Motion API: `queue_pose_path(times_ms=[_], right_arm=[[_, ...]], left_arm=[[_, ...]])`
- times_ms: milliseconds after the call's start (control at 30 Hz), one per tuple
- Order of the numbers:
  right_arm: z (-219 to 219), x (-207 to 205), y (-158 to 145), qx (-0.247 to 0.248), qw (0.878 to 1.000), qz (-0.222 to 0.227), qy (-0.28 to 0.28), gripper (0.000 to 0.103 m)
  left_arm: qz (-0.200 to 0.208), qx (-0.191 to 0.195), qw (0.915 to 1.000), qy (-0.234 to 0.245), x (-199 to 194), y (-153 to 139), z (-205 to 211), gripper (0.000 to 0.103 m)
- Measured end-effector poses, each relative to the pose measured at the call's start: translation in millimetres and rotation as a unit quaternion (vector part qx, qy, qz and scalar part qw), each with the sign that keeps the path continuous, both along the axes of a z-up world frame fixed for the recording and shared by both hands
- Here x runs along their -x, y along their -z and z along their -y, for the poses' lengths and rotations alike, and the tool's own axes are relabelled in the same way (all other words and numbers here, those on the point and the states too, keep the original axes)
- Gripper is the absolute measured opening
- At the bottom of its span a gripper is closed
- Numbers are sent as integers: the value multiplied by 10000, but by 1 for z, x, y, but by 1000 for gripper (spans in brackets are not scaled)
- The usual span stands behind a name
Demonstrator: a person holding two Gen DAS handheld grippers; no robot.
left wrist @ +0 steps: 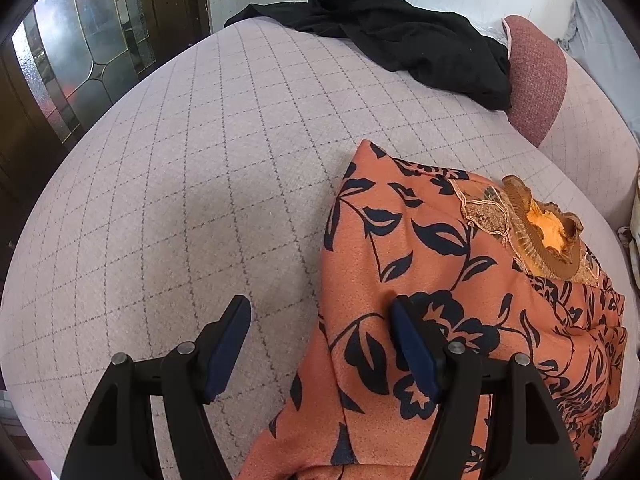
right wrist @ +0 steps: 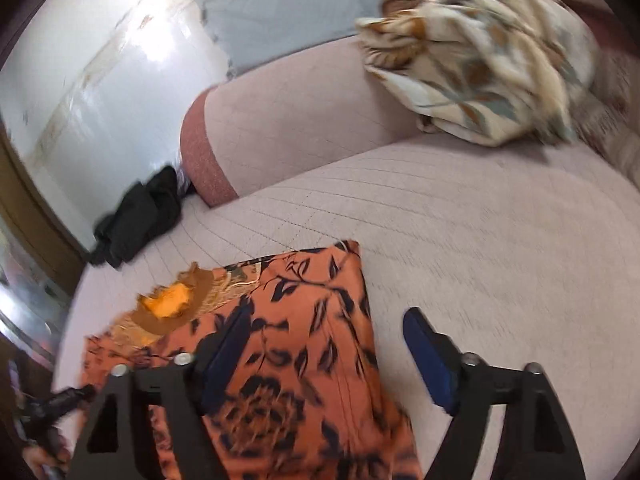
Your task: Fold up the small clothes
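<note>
Orange floral garment [left wrist: 420, 280] lies folded on the sofa [left wrist: 180, 160], its lower edge cut off. Your left gripper [left wrist: 320, 344] and right gripper [right wrist: 326, 354] both hold jaws wide, empty.

Soft, even daylight fills both views, with faint shadows. The left wrist view is sharp; straight lines on the sofa cushion [left wrist: 192, 184] bow toward the dark fisheye corners. The right wrist view is smeared by motion blur, worst on the cream patterned cloth [right wrist: 480, 60], and glare whitens the wall [right wrist: 132, 40].
</note>
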State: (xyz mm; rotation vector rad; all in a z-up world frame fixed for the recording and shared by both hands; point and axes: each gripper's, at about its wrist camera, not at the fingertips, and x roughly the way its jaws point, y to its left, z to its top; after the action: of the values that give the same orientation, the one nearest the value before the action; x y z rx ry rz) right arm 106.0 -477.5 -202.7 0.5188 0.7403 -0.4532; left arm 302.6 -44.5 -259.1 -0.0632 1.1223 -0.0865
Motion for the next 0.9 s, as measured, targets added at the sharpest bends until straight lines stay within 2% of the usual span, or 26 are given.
queue_pose_path(times_ms=[33,133,167,200,267,367,467,500,633,700,733,767,833,900], right_arm=[[3,-9,4,48,9998,-183,-90,45],[11,-38,28,-181,9965,-751,-314,32],[11,-44,36,-256,9944,-933,-416,26],[8,-49,40,-127,9925,-1133,-436,13],[6,-46,29,172,9940,-990,-427,8],[10,-29,-3,458,9985,-285,-88,6],[27,-23,-7,297,9991,121,293,6],[34,-27,2,157,9993,87,315,6],[46,-38,54,-295,9949,-842,473,9],[54,-27,56,-425,9922,-895,756,9],[57,-19,54,-612,9909,-821,872,9],[59,-10,46,-791,9911,-552,915,9],[51,-4,25,-658,9947,-219,763,9],[29,-13,-1,-454,9986,-82,259,9]], left_arm=[[-5,5,10000,-17,-1,0,0,73],[6,-35,10000,-29,-2,2,2,73],[11,-49,10000,-20,-2,2,2,73],[18,-63,10000,-14,-2,1,2,73],[35,-78,10000,-2,-1,2,3,73],[57,-109,9999,-7,-2,2,4,75],[98,-163,9998,11,-1,3,5,75],[110,-191,9998,16,-1,3,6,75],[90,-195,9998,12,0,3,5,76],[61,-173,9998,-12,0,1,3,76],[54,-170,9998,-27,0,0,3,76],[64,-174,9998,-51,1,-3,2,76],[144,-213,9996,-107,2,-8,-2,76],[278,-286,9990,-189,3,-15,-5,76]])
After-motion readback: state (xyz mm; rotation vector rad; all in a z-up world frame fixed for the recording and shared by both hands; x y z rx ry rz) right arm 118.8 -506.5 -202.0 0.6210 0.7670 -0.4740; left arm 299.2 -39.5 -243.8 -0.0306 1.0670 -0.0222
